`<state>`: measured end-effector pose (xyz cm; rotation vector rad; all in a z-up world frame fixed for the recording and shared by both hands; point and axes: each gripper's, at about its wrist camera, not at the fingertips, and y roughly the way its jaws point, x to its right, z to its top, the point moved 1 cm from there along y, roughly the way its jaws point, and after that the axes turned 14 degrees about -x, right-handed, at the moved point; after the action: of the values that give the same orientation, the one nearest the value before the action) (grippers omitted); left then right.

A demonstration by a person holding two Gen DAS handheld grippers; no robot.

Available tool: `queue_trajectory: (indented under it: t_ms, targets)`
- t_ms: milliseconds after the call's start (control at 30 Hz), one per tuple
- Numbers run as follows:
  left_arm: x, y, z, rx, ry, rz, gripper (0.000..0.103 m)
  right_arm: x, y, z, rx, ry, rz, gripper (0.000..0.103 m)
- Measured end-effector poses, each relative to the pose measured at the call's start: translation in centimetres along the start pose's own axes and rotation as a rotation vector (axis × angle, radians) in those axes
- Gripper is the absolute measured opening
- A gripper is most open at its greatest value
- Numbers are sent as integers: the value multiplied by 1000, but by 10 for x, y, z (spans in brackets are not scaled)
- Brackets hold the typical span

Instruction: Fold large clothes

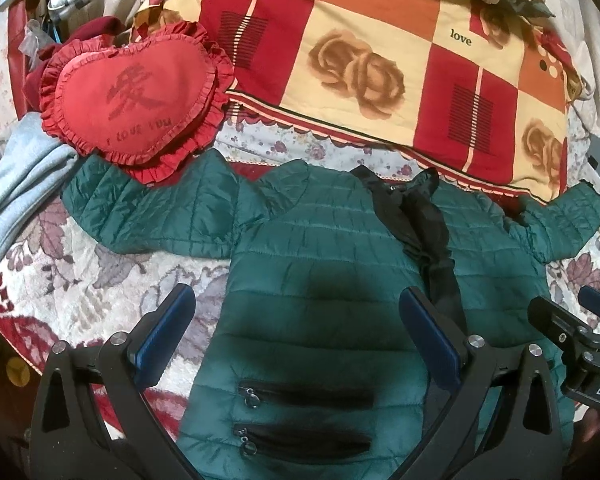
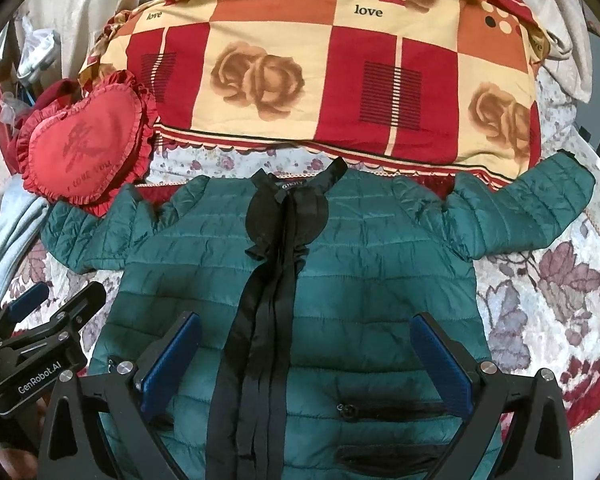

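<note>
— So, why is the dark green quilted puffer jacket (image 2: 340, 264) lying flat like this?

— I think it is prepared for folding. It lies front side up on the bed, on the floral cream and maroon bedspread (image 1: 100, 272), with both sleeves spread out to the left and to the right and the collar at the far side. The hem is at the near side, under the tools. A flat garment is easier to fold in straight lines.

— And the tongs?

— The left tongs (image 1: 296, 336) are wide open and grip nothing; they hover over the left half of the body, above two black zip pockets (image 1: 304, 420). The right tongs (image 2: 306, 360) are also wide open and empty, over the middle and right half, with the black front placket (image 2: 260, 320) between the blue pads. My judgement is that no fold is started yet.

— How is the material?

— The shell looks thin, smooth and a little shiny, stitched in horizontal puffy bands. It will probably slip and spring back, so a firm pinch on an edge or a sleeve is needed.

— Anything in the way?

— A red heart-shaped cushion with ruffled edge (image 1: 136, 100) touches the left sleeve at the far side. A large checked quilt with rose print (image 2: 320, 72) lies folded behind the collar, and a light blue cloth (image 1: 16, 196) is at the far left.
</note>
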<state>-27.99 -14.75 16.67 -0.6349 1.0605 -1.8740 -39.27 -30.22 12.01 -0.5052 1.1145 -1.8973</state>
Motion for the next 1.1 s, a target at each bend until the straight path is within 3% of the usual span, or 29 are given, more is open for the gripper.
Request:
queue_trajectory:
  t_ms: [1100]
  targets:
    - [13, 2, -6, -7, 5, -9, 102, 4, 3, -10, -19, 12, -27, 103]
